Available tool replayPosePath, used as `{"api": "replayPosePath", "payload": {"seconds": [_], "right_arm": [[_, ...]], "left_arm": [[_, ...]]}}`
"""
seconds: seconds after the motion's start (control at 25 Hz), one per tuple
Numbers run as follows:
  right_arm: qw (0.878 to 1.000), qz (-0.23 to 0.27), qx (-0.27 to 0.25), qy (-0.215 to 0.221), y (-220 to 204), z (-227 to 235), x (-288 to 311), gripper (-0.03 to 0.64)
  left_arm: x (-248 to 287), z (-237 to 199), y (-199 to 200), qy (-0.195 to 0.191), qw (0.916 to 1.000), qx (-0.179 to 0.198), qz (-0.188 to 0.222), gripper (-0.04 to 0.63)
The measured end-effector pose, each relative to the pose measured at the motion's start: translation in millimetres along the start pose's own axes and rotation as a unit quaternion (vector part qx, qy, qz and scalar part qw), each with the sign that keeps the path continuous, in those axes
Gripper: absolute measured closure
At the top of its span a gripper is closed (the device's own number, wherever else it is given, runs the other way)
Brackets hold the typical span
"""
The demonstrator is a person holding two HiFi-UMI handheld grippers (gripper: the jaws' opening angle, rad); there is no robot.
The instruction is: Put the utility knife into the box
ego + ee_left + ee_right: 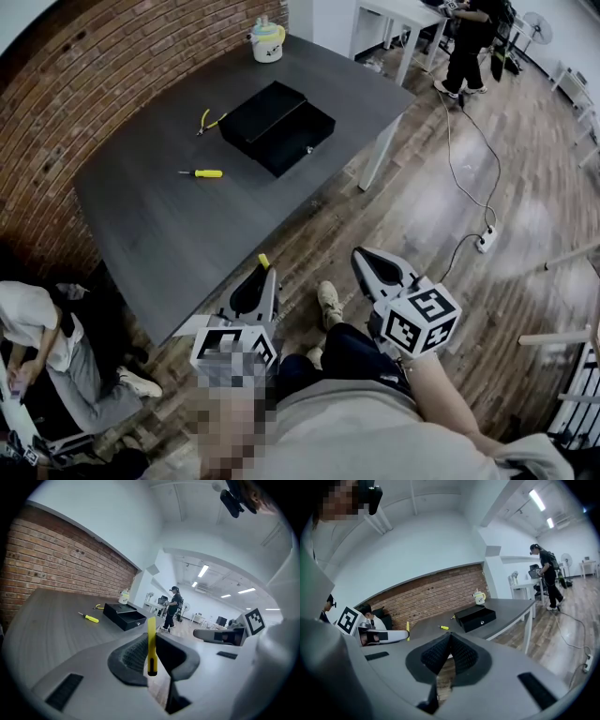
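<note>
We hold the left gripper (262, 273) low in the head view, at about 6 o'clock, off the near edge of the tabletop (159, 225) and above the wooden floor (441, 187). Its jaws are clamped on the utility knife (263, 261), a thin yellow one. In the left gripper view the utility knife (151, 644) stands upright between the ribbed pads, with its upper end poking out past the jaw tips. The right gripper (364, 255) sits just beside it toward 5 o'clock. In its own view the right gripper (449, 641) has its jaws pressed together. The box (277, 127) is black and lies on the far part of the tabletop at about 11 o'clock, well apart from both grippers; it seems to be open, with the lid laid back toward the brick wall (84, 66). A yellow-handled screwdriver (206, 173) lies on the tabletop at the box's 8 o'clock, apart from it, and yellow-handled pliers (208, 122) lie just beside the box's far left corner. A pale cup with a lid (266, 40) stands near the far edge at 12 o'clock. A seated person (37, 347) is at 8 o'clock by the wall, and another person (466, 42) stands at 1 o'clock beside a white table (398, 19).
</note>
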State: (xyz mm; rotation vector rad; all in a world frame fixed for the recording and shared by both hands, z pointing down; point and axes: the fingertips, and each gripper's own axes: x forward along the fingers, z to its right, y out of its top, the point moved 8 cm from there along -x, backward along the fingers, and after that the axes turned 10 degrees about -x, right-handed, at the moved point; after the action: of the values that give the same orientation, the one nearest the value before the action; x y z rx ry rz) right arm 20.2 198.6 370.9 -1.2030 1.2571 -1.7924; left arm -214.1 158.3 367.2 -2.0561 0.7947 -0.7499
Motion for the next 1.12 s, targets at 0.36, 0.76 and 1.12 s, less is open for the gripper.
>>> {"api": "replayPosePath", "payload": {"seconds": [0.36, 0.76, 1.12], "right_arm": [[0.999, 0.018, -0.008, 0.039, 51.7, 67.4, 72.8, 0.609], [0.997, 0.028, -0.002, 0.069, 91.2, 150.3, 136.5, 0.609], [0.997, 0.017, 0.017, 0.069, 90.5, 180.4, 156.0, 0.609]], "left_arm": [[86.9, -0.6, 51.6, 0.016, 0.9996, 0.017, 0.019, 0.531], [180.2, 1.1, 92.8, 0.038, 0.9982, 0.022, 0.041, 0.529], [214.8, -0.2, 92.5, 0.045, 0.9985, 0.021, 0.02, 0.529]]}}
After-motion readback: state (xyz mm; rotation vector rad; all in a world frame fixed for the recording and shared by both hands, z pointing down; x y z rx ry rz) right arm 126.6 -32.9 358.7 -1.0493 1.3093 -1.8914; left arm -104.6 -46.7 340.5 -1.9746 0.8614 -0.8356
